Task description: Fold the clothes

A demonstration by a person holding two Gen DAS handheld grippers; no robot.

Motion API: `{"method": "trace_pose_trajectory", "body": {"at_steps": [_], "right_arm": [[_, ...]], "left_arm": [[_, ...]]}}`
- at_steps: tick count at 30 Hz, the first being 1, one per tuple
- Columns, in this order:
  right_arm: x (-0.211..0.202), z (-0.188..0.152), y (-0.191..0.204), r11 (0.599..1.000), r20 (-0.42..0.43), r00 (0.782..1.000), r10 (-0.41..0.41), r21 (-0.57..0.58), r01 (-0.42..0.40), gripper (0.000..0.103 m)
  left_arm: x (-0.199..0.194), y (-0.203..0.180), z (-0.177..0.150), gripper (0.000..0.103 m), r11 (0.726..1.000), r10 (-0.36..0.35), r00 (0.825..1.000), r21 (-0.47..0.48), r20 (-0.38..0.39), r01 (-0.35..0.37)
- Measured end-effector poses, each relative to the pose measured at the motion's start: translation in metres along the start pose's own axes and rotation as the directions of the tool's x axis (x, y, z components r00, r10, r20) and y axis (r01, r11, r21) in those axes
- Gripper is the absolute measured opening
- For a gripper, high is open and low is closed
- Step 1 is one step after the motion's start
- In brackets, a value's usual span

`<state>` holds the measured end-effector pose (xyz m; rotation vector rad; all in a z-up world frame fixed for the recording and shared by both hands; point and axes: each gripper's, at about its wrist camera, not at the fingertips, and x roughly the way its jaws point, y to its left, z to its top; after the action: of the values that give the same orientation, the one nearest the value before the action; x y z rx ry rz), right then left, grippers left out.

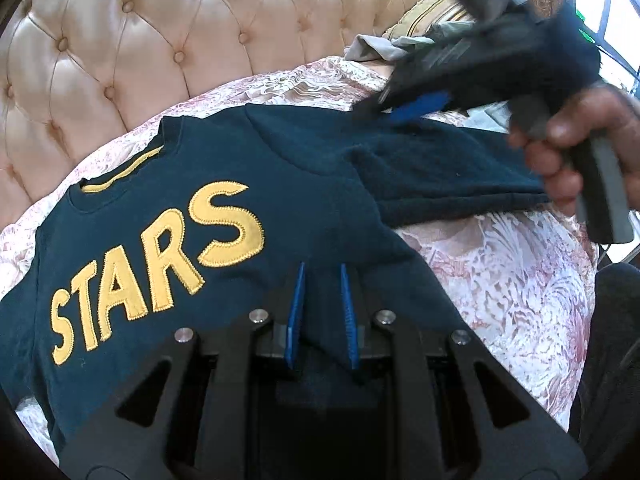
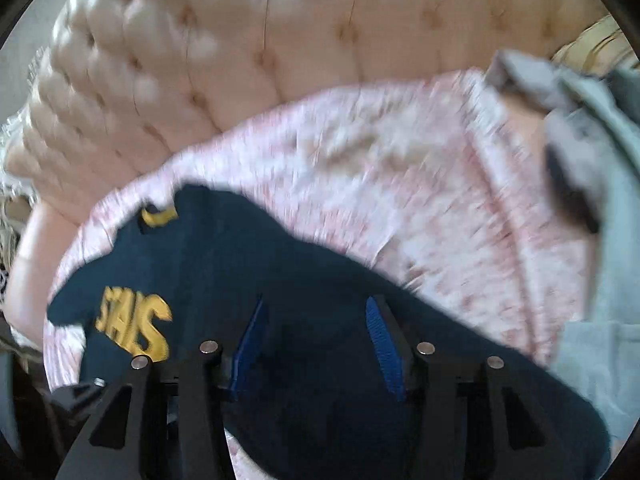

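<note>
A navy shirt with yellow STARS lettering lies face up on the pink patterned bedspread. One sleeve stretches out to the right. My left gripper sits low over the shirt's lower side, its blue pads close together with navy cloth between them. A hand holds my right gripper just above the sleeve's far end, blurred. In the right wrist view the right gripper stands wide open over the navy shirt, nothing between its fingers.
A cream tufted headboard runs along the back. Grey-green clothes are piled on the bed at the right, with a gold pillow behind them. The person's dark trouser leg is at the bed's right edge.
</note>
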<state>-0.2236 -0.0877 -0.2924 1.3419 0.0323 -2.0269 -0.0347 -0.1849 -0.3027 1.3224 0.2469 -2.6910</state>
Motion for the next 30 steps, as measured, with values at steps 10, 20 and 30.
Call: {"method": "trace_pose_trajectory", "body": {"at_steps": [10, 20, 30], "right_arm": [[-0.022, -0.062, -0.014, 0.969, -0.064, 0.979, -0.193, -0.171, 0.179, 0.055], [-0.185, -0.118, -0.167, 0.864, 0.092, 0.984, -0.153, 0.496, 0.088, 0.06], [-0.15, -0.133, -0.203, 0.854, -0.074, 0.989, -0.13, 0.499, 0.149, 0.06]], "left_arm": [[-0.001, 0.001, -0.001, 0.021, 1.0, -0.004, 1.0, 0.0, 0.002, 0.004], [0.0, 0.003, -0.001, 0.022, 1.0, -0.004, 1.0, -0.002, 0.01, 0.004], [-0.001, 0.005, -0.001, 0.022, 1.0, -0.01, 1.0, -0.01, 0.012, 0.01]]}}
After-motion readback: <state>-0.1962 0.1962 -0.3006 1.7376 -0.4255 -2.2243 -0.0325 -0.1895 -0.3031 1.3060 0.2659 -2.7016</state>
